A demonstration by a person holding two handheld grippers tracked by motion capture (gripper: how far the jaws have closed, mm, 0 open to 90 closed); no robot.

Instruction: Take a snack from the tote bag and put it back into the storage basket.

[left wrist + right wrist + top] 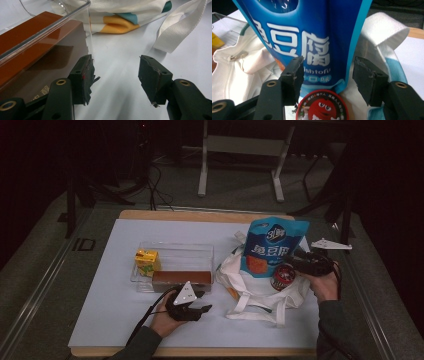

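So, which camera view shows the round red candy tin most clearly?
The right gripper view: the red candy tin sits close below the blue snack bag, its cartoon face readable. The high view shows it small on the white tote bag.

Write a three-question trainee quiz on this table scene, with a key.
1. True or false: the blue snack pouch stands upright on the white tote bag.
2. What lies in the clear tray beside the yellow drink carton? A) brown box B) green bottle C) red cup
3. What round thing sits in front of the pouch, below the right gripper?

Key
1. True.
2. A, the brown box.
3. A red-lidded candy tin.
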